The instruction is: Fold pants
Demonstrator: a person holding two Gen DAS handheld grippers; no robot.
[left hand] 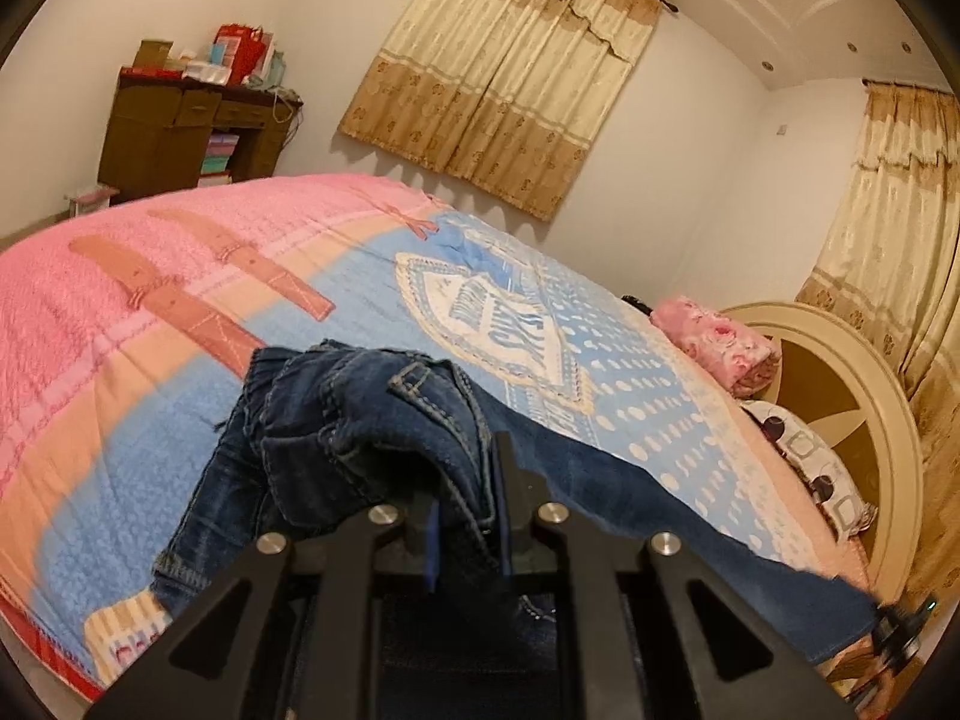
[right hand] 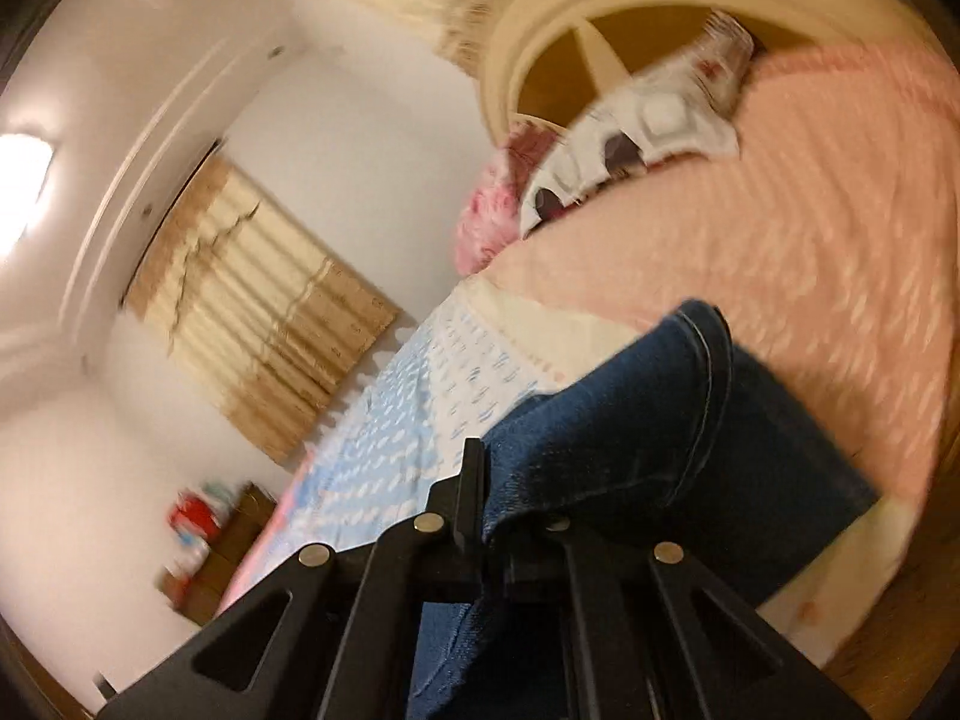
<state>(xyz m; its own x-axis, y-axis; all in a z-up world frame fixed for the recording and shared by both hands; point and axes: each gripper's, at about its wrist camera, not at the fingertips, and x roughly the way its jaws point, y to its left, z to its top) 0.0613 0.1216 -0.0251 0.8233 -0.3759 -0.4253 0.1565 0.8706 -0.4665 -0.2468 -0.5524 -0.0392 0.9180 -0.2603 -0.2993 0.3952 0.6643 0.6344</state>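
Gripping the bunched waistband end of the dark blue jeans, the left gripper has its jaws clamped on the denim, and the rest of the pants trails off to the right across the pink, peach and blue bedspread. Farther right, near the cream headboard and the patterned pillow, the right gripper is clenched on the leg end of the jeans, whose fabric drapes over its fingers above the bed.
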